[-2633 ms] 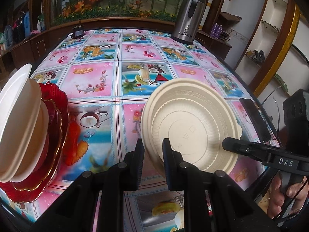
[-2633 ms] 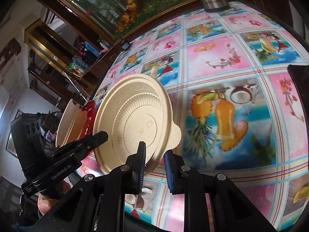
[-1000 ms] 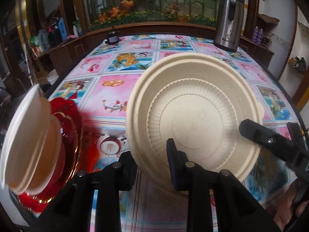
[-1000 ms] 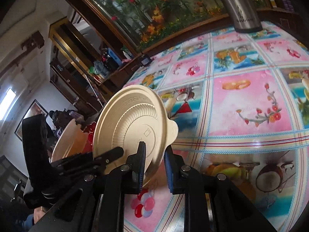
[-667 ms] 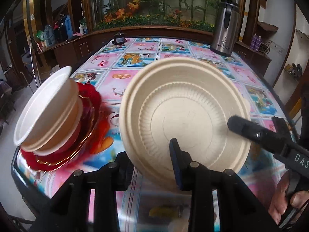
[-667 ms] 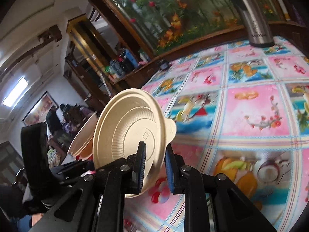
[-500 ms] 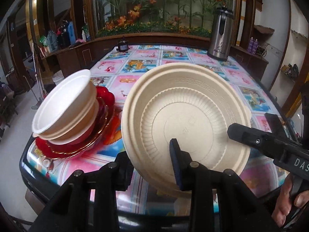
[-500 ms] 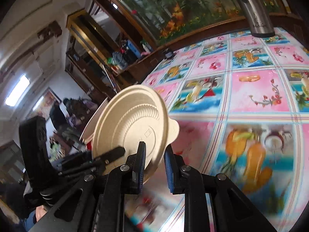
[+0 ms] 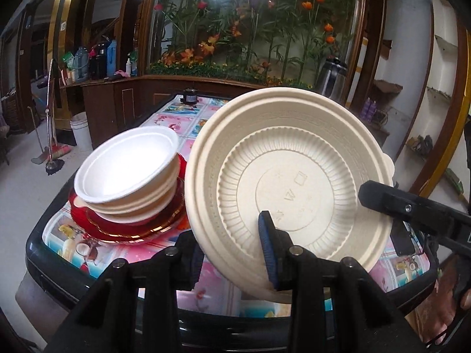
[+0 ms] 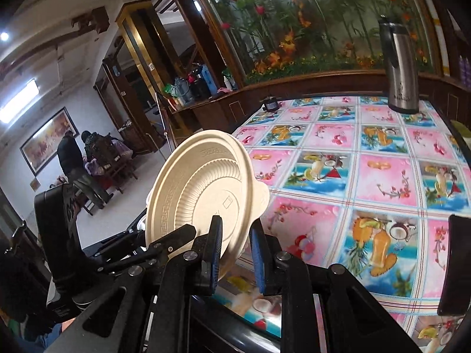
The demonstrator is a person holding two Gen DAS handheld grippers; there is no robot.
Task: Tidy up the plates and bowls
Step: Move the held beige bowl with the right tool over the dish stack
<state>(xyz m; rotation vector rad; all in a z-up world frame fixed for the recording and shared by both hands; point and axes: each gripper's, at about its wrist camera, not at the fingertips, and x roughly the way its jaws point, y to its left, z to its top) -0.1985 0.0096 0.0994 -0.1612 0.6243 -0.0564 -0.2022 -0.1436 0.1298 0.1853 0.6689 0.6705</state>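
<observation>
I've got the beige plate (image 9: 290,182) pinched by its rim in my left tool (image 9: 232,253) and my right tool (image 10: 235,253), tilted on edge off the counter (image 10: 368,176), probably heading for the bowl stack (image 9: 129,173).

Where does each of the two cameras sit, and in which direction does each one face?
Left wrist: sits behind the left gripper, facing along the table toward the flower wall; its fingers pinch the round beige ribbed plate; the right gripper's finger enters at right.
Right wrist: sits behind the right gripper, facing across the colourful patterned tablecloth; the left gripper's black body shows at left.
Shared: the same plate, the tall steel thermos jug, the tablecloth.
</observation>
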